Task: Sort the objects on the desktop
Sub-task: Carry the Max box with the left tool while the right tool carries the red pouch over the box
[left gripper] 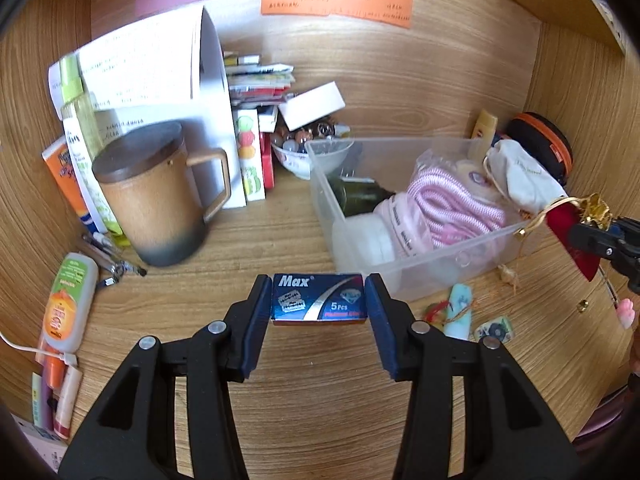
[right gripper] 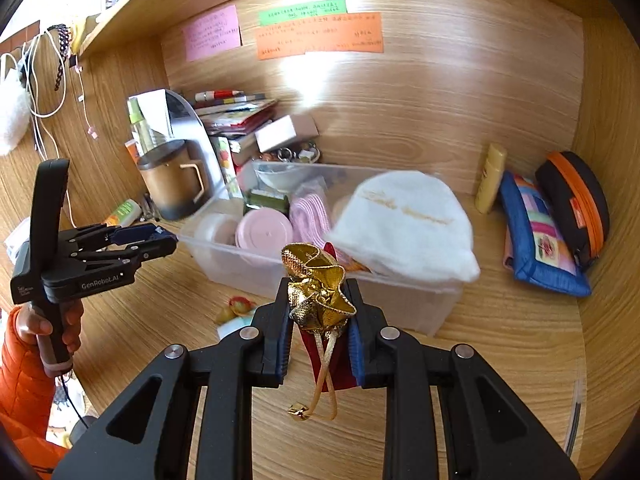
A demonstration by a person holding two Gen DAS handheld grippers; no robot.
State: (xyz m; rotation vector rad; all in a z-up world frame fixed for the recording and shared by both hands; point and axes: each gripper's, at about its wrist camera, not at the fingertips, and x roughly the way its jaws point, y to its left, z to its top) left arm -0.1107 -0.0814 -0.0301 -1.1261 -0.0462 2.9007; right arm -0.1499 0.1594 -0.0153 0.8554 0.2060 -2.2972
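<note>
Cardboard razor-blade box (left gripper: pixel 318 299), light and stiff, sits clamped by its short ends in the left claw (left gripper: pixel 318 300); right claw (right gripper: pixel 320 320) pinches the soft red-and-gold pouch (right gripper: pixel 318 284) at its gathered neck.

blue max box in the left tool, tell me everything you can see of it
The blue Max box is a small flat rectangular carton, glossy dark blue card, printed with "Max", "5 Pcs", a razor-blade picture, a silver swoosh and a red strip of text too small to read. It looks closed and undamaged. It lies flat, printed face up, clamped by its two short ends between the pads of the left tool, held clear above the wooden desk, just in front of the clear plastic bin. Nothing else touches it.
</note>
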